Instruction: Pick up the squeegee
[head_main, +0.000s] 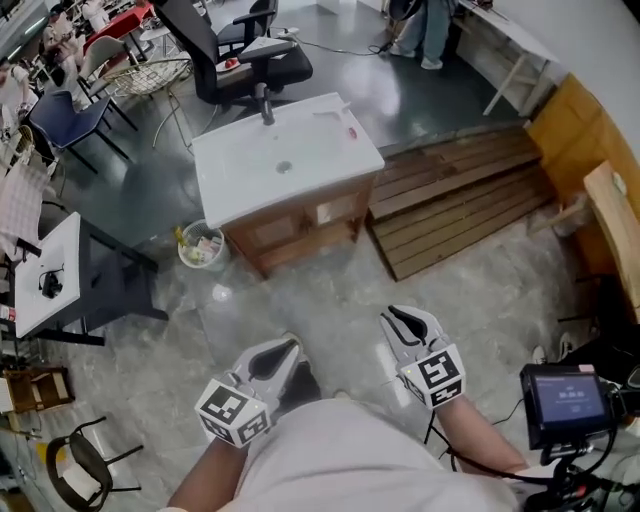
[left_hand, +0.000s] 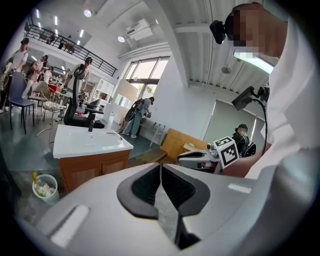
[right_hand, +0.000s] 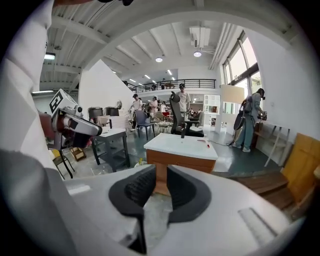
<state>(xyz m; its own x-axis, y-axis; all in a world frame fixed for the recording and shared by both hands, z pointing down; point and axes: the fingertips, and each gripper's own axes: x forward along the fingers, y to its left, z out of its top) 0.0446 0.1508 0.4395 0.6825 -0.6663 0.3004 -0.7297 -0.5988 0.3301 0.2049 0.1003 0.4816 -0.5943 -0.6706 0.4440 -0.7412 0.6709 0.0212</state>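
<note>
The squeegee (head_main: 348, 128) lies small, with a red part, on the right end of a white sink top (head_main: 240, 180); it is also in the right gripper view (right_hand: 207, 143). Both grippers hang low over the stone floor, well short of the sink cabinet. My left gripper (head_main: 290, 346) points toward the cabinet, and in the left gripper view (left_hand: 160, 166) its dark pads meet at the tip with nothing between them. My right gripper (head_main: 400, 318) shows a narrow gap between its pads (right_hand: 161, 171) and holds nothing.
A black faucet (head_main: 266, 105) stands at the sink's back. A wire wastebasket (head_main: 201, 246) sits left of the wooden cabinet (head_main: 300, 222). Wooden pallets (head_main: 460, 200) lie to the right. A white side table (head_main: 45, 280), office chair (head_main: 240, 60) and a tablet (head_main: 565, 400) are around.
</note>
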